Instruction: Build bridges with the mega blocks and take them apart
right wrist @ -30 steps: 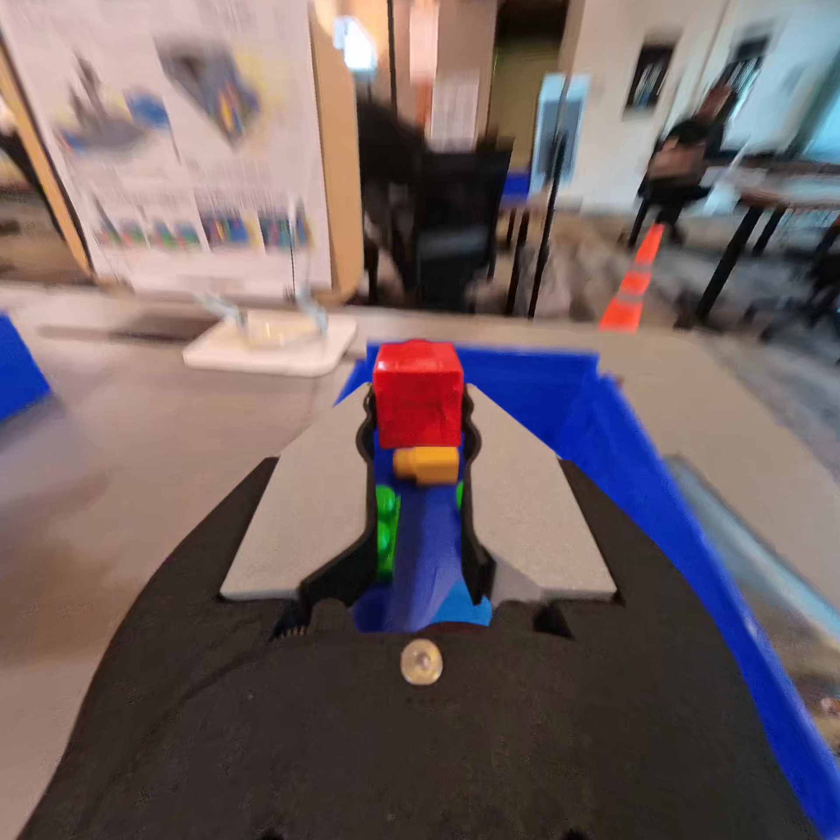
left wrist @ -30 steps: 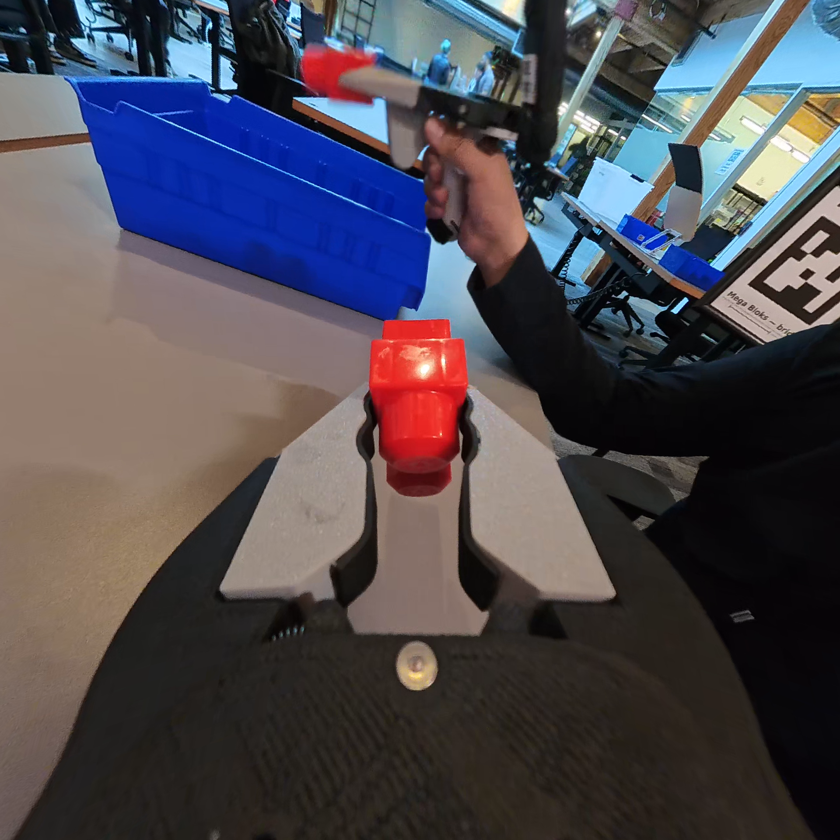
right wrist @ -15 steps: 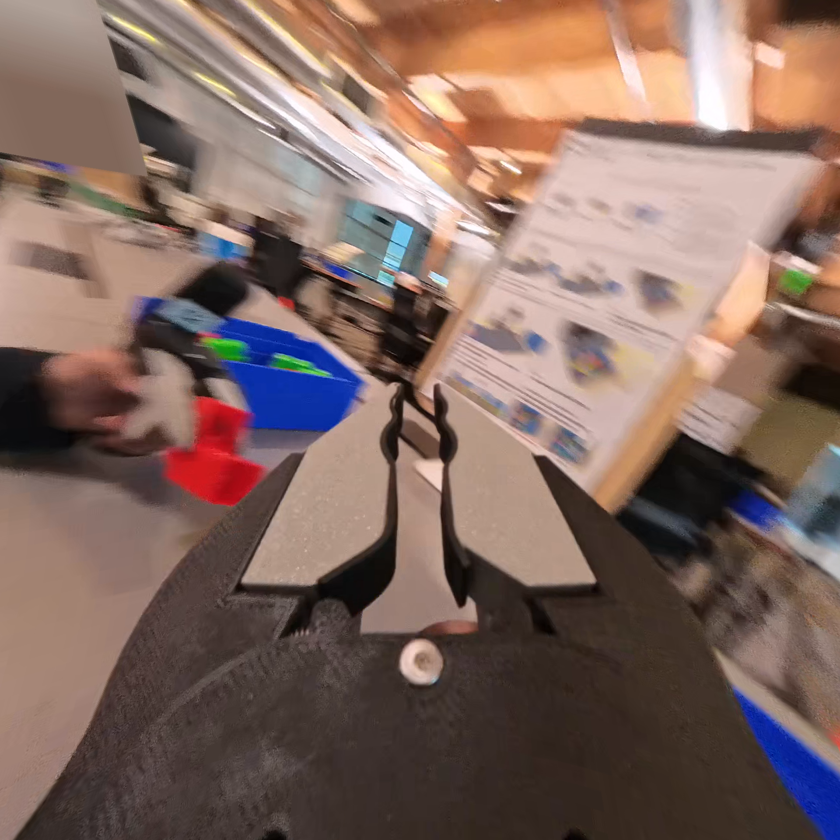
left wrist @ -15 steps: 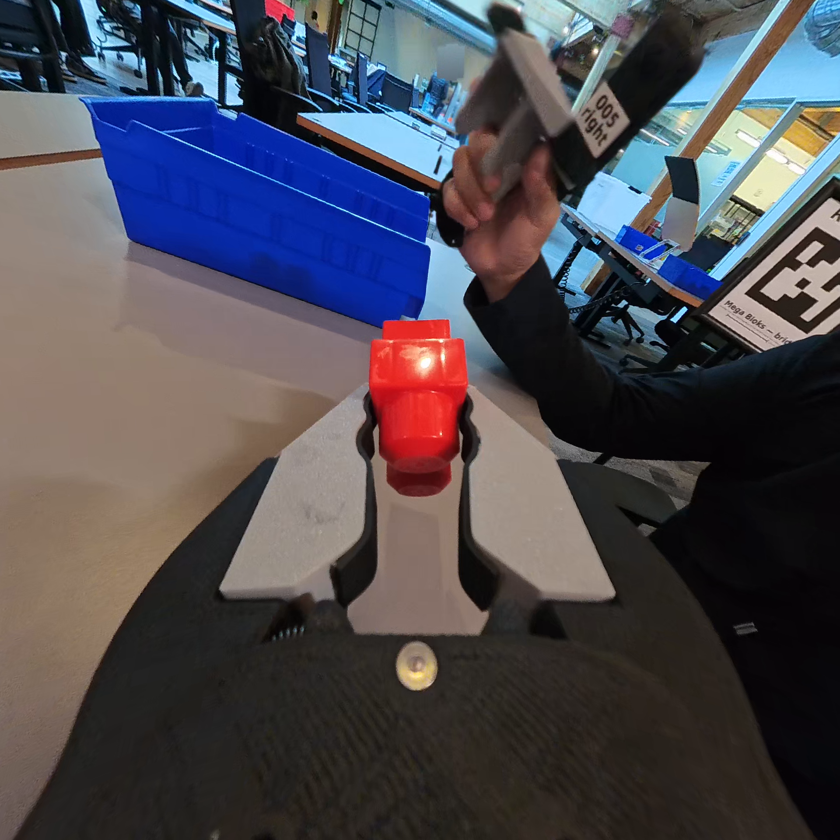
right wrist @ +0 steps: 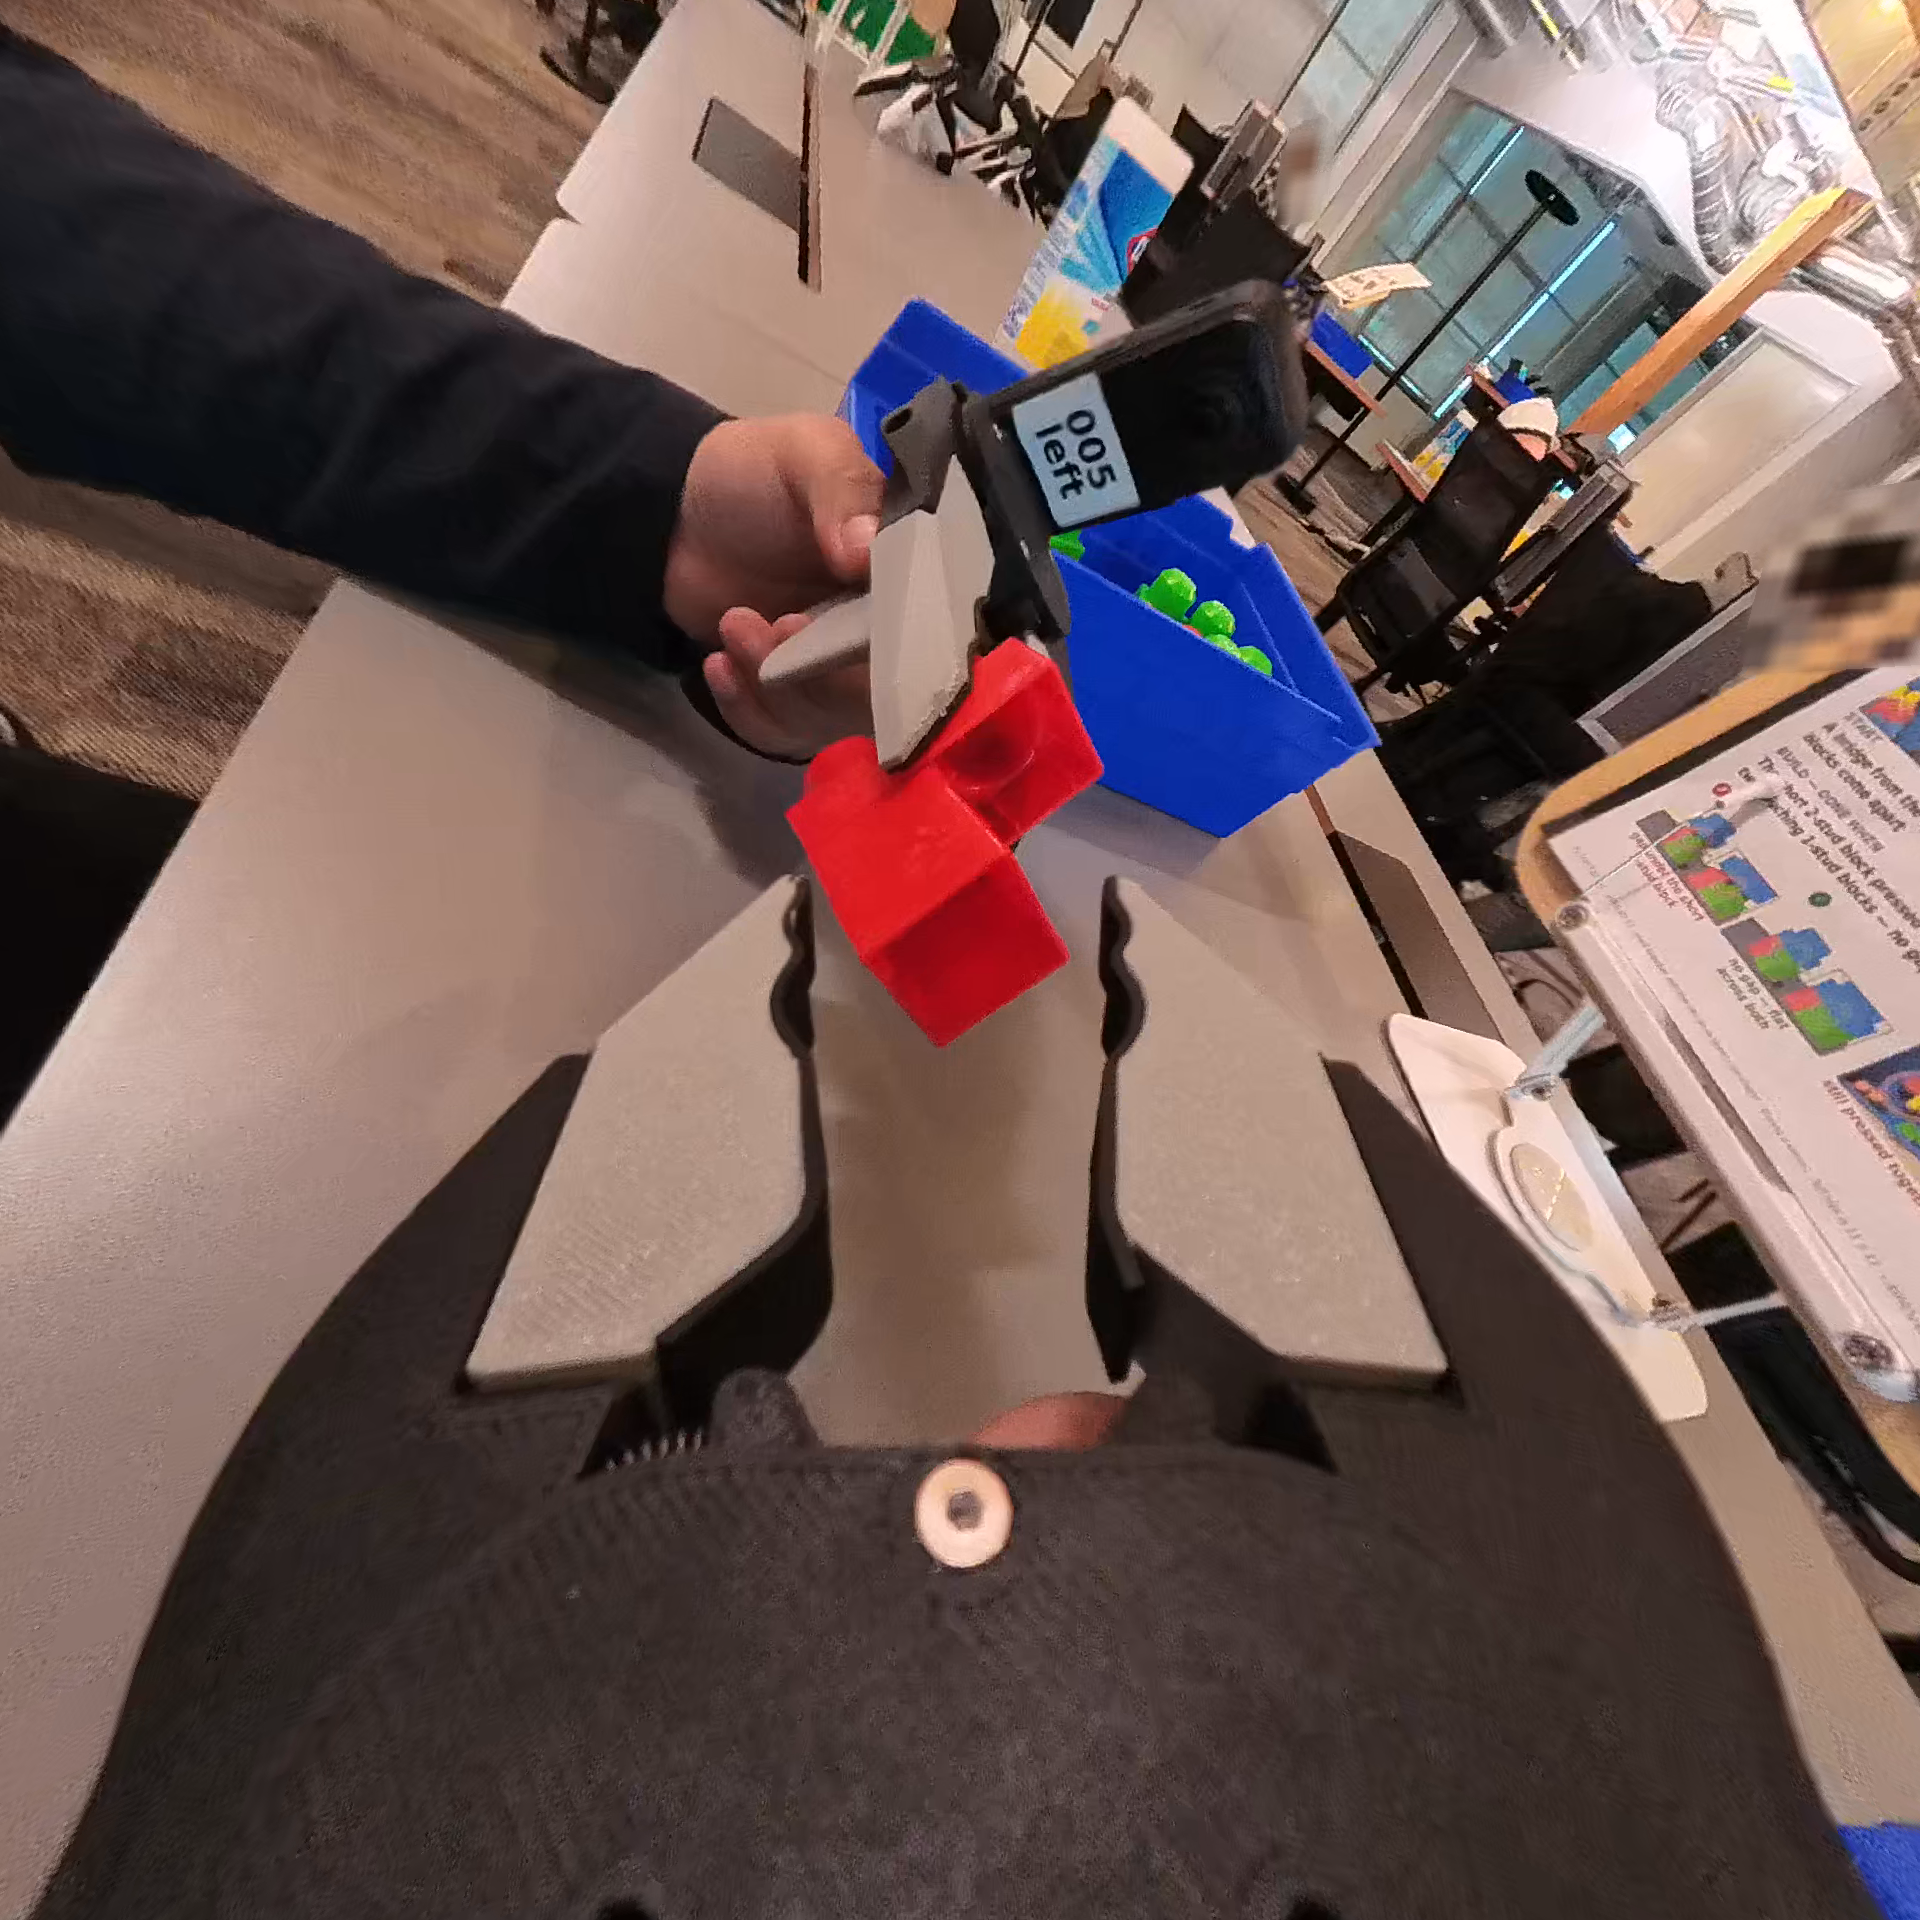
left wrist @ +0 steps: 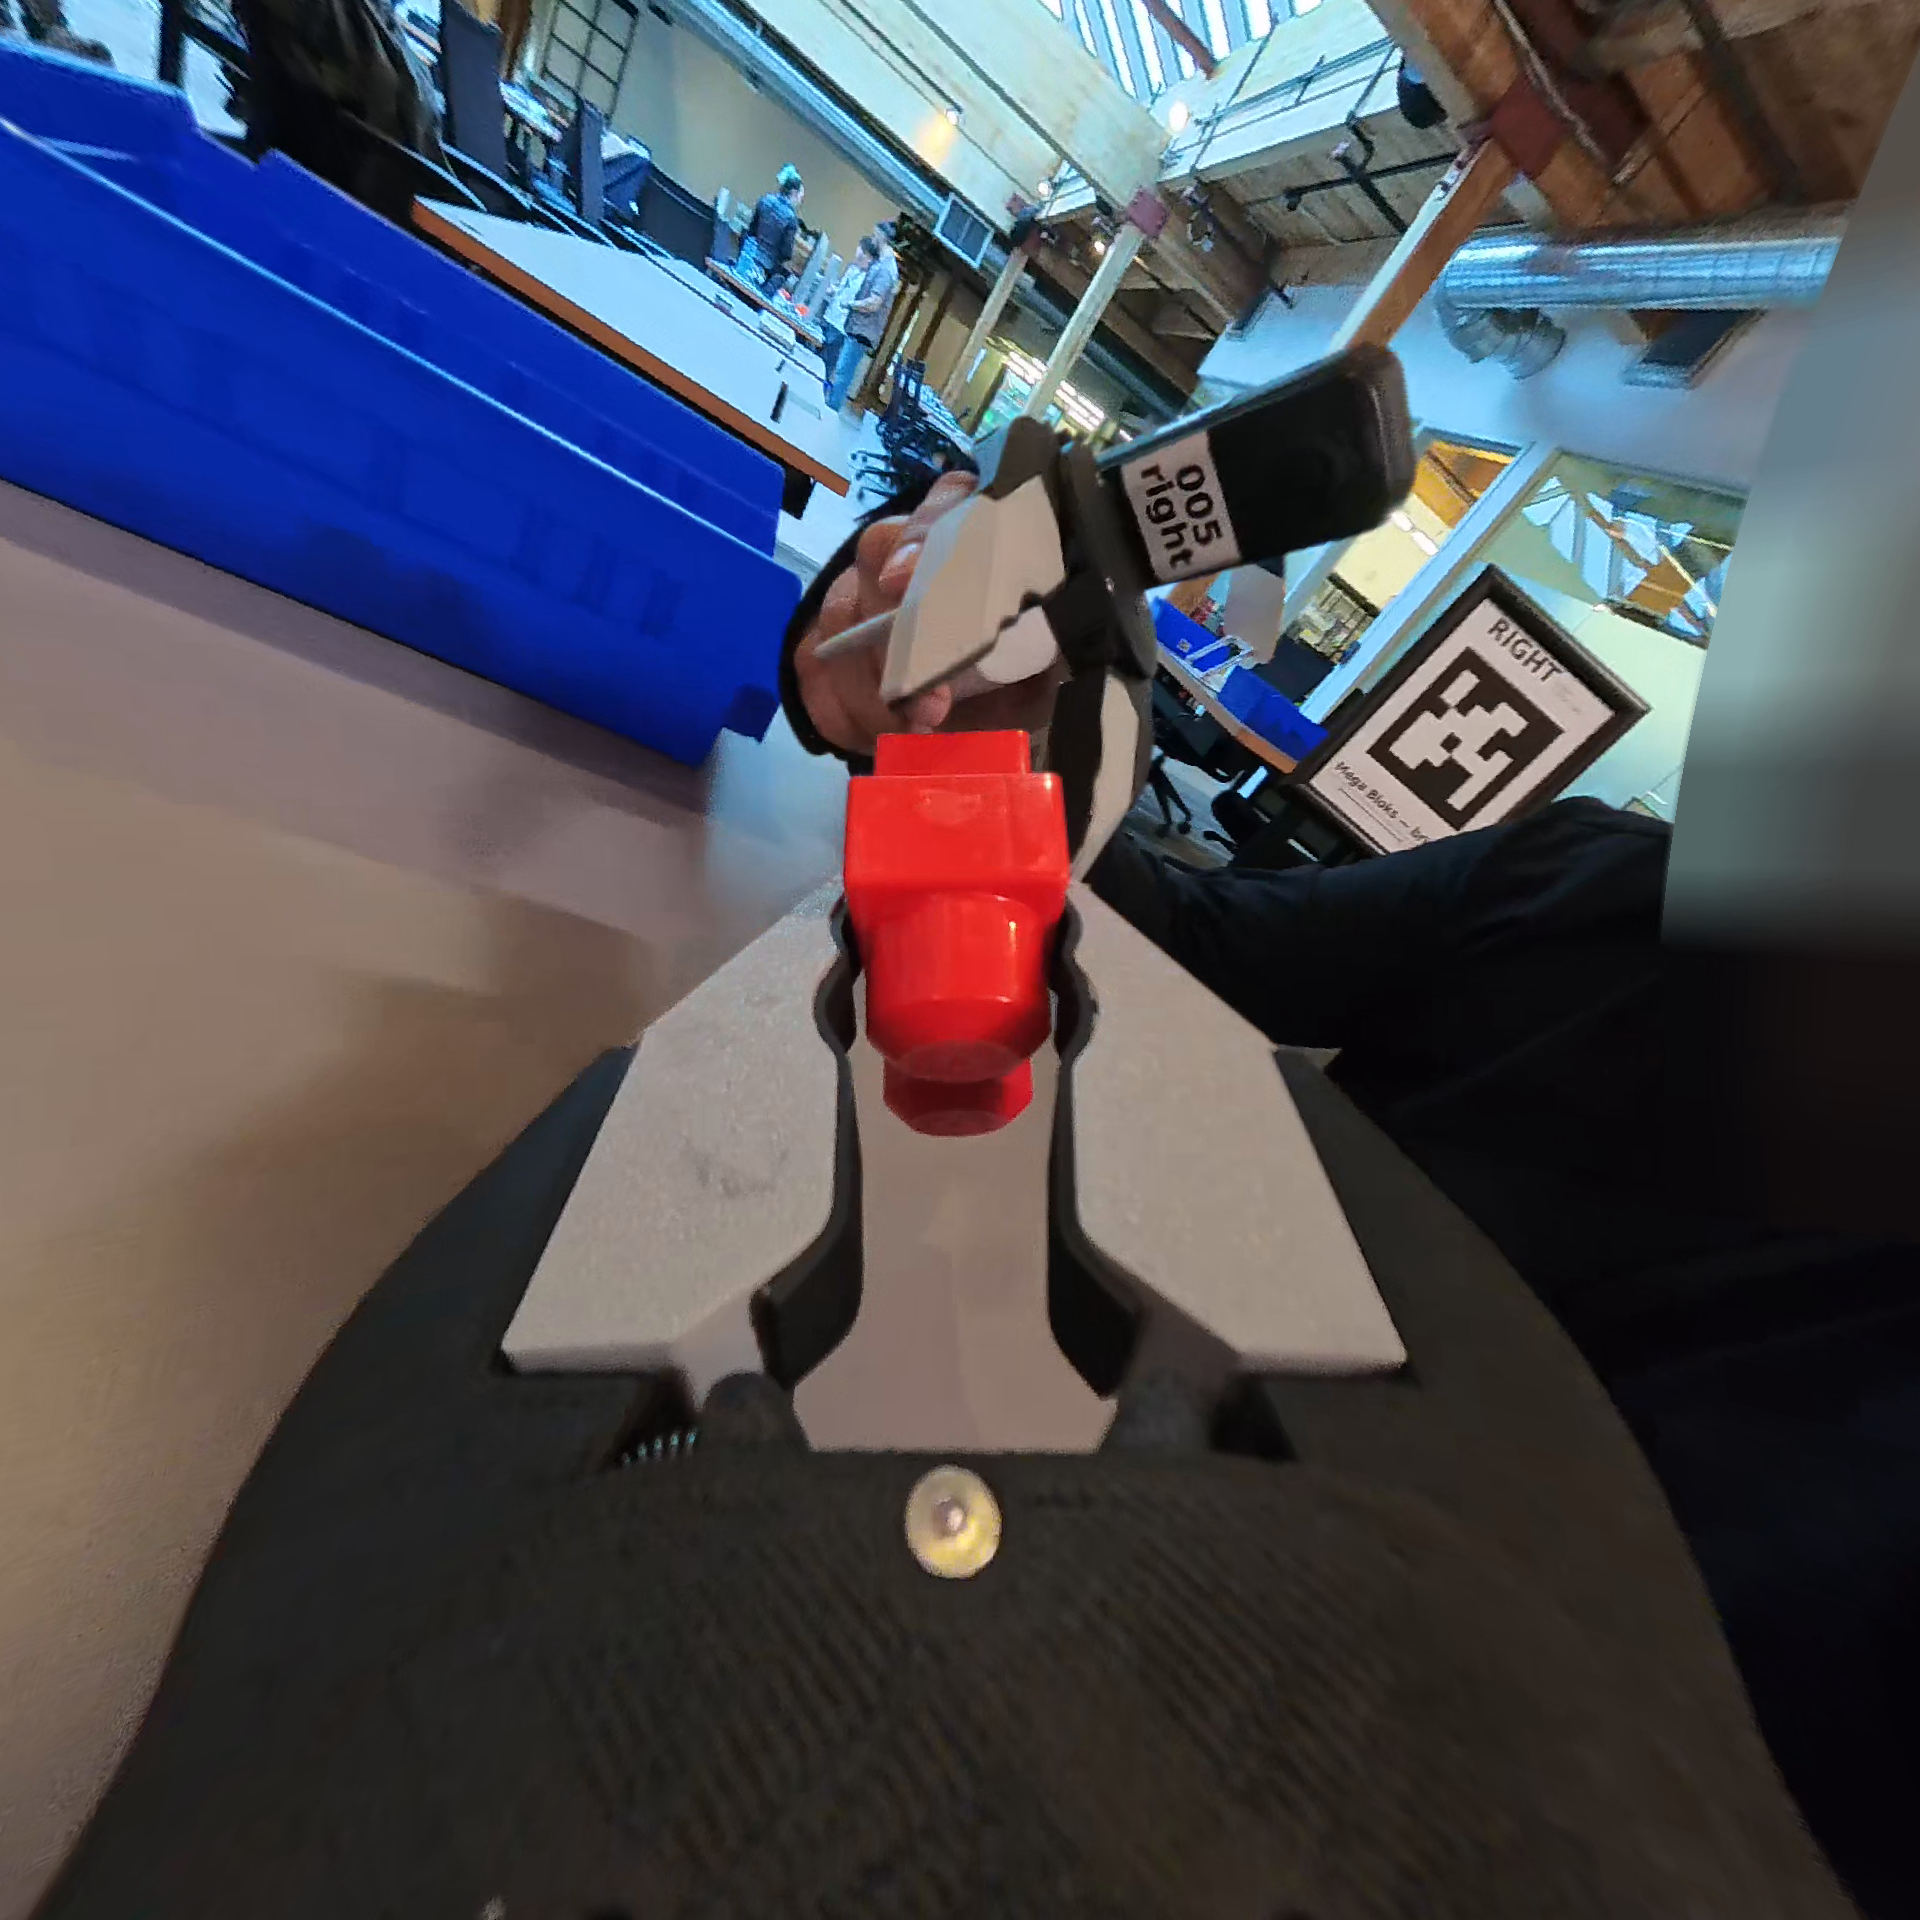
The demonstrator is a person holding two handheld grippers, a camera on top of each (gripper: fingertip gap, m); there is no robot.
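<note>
Swinging back from the blue bin, the right claw [right wrist: 956,935] has dropped the single red block it carried a second ago, pinched nearly closed on nothing, and now stands spread wide and bare, aimed at the other hand's load. Meanwhile the left claw [left wrist: 954,940] has not changed its hold: its dark pads press on both sides of a glossy red plastic two-block assembly [left wrist: 956,894], gripping the round stud end, while the square body sticks out forward past the tips.

From the right wrist view, that same red assembly [right wrist: 935,862] hangs in the air above the pale grey desk [right wrist: 416,831], not resting on it. It lies just ahead of the right claw's fingertips [right wrist: 795,914], roughly centred between them but not touched by either. Its long axis runs diagonally, from the upper block with its open hollow facing up and right, down to the lower block whose flat end points toward the right claw. The right claw is thus the nearer free tool, and my judgement is that it must advance and square itself to that lower block before pulling the pair apart.

Behind them sits the blue plastic bin [right wrist: 1195,727] holding green studded blocks [right wrist: 1195,613].
</note>
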